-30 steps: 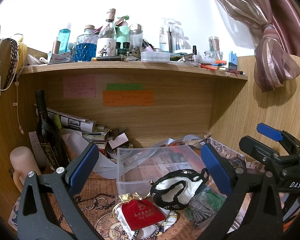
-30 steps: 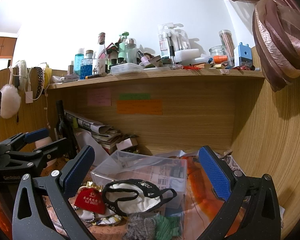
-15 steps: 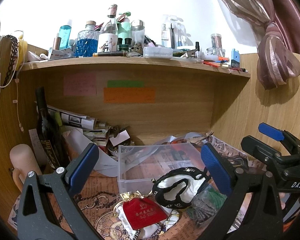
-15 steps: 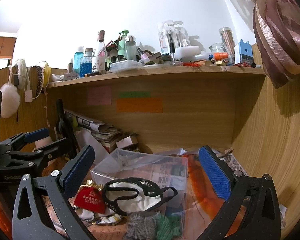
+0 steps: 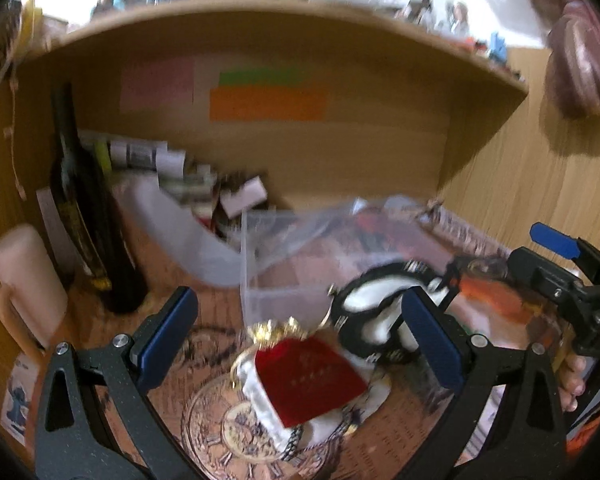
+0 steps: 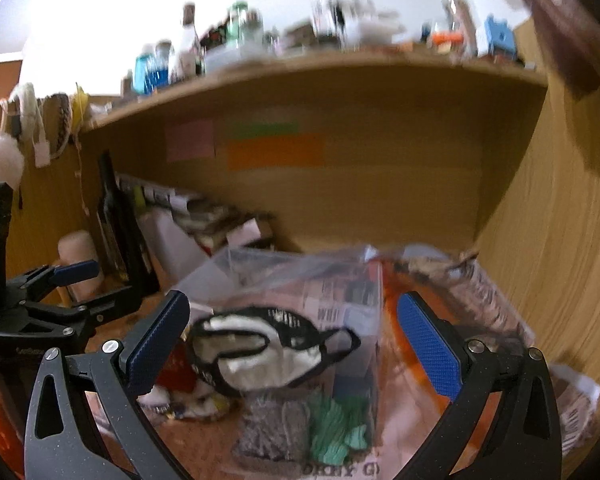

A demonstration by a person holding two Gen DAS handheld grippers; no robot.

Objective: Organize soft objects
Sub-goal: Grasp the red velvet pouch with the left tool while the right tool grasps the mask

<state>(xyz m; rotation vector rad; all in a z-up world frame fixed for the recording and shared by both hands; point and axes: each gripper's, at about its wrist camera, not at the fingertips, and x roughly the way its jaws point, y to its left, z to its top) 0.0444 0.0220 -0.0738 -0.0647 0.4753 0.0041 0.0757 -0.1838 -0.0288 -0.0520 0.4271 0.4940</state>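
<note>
A red pouch (image 5: 306, 376) with a gold top lies on a white cloth on the desk, just in front of my open, empty left gripper (image 5: 300, 336). A black-and-white mask (image 6: 260, 350) hangs over the front wall of a clear plastic box (image 6: 340, 280); my open, empty right gripper (image 6: 292, 340) hovers just before it. The mask also shows in the left wrist view (image 5: 374, 312). A grey scrubber (image 6: 272, 428) and a green one (image 6: 338, 428) lie in front of the box. The red pouch (image 6: 176, 372) shows partly behind my right gripper's left finger.
A dark wine bottle (image 5: 88, 216) and a pink mug (image 5: 28, 280) stand at the left. Papers (image 5: 148, 156) are piled at the back. A cluttered shelf (image 6: 300, 64) runs overhead. A wooden wall (image 6: 560, 240) closes the right side.
Both grippers have dipped down and forward toward the desk, so the pouch and mask look nearer and the view is blurred. Both stay open and empty.
</note>
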